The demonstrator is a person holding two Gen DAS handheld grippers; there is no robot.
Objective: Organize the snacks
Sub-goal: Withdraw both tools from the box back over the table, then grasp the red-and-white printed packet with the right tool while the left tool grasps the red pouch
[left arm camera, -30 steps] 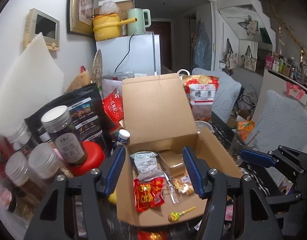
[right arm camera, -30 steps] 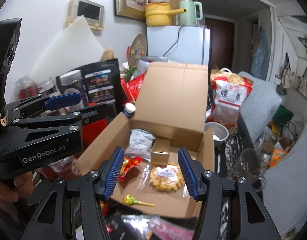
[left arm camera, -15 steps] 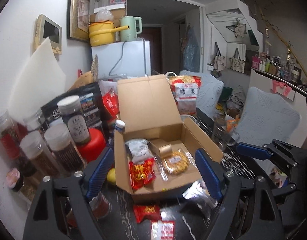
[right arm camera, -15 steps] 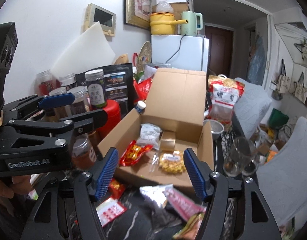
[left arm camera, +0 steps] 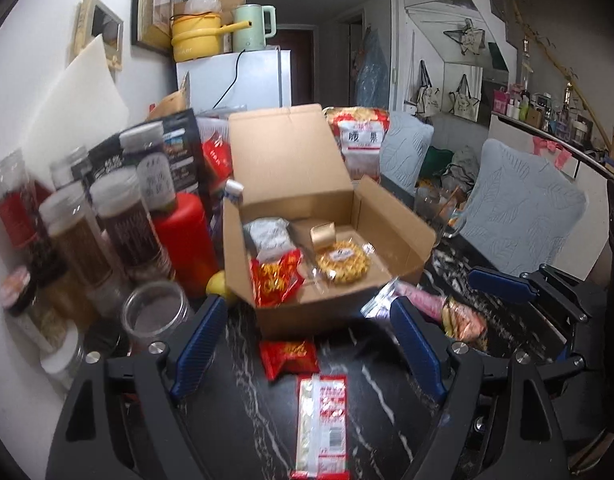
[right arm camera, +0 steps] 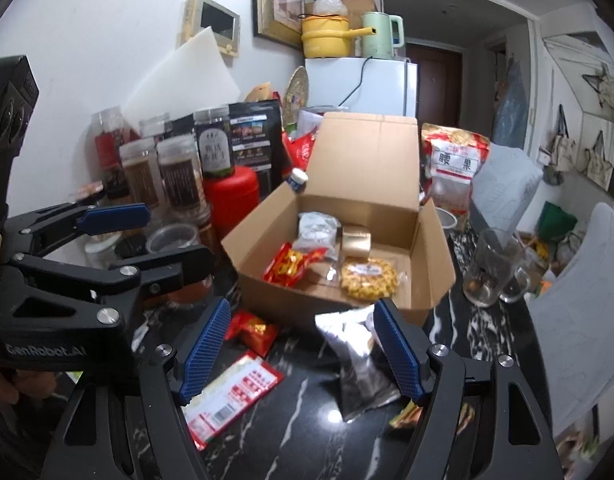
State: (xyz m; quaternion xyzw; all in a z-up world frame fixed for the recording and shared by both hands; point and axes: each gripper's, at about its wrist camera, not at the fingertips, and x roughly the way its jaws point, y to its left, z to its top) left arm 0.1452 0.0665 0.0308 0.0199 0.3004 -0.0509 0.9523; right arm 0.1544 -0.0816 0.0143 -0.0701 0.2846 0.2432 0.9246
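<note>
- The step in hand looked like picking loose snacks off the dark marble tabletop [left arm camera: 391, 408] and adding them to the open cardboard box [left arm camera: 399, 236], which already held several packets.
- The left tongs [left arm camera: 307, 348] stood released and empty; the right tongs [right arm camera: 303, 348] were released too, and their jaws had just been opening, with nothing pressed between the pads.
- A small red packet [left arm camera: 289, 358] lay on the tabletop between the left tongs' jaws, just before the box's front wall; a long red-and-white packet [left arm camera: 322, 424] lay nearer the camera.
- A silver foil packet [right arm camera: 357, 356] lay between the right tongs' jaws, closer to the right-hand pad, one end close to or against the box; I could not tell which.
- To do it well, I judged each pair should sink squarely over its packet, close on the middle and not a crinkly edge, then lift clear of the box wall before releasing.
- The glass mug [right arm camera: 495, 272] beside the box deserved a wide berth.
</note>
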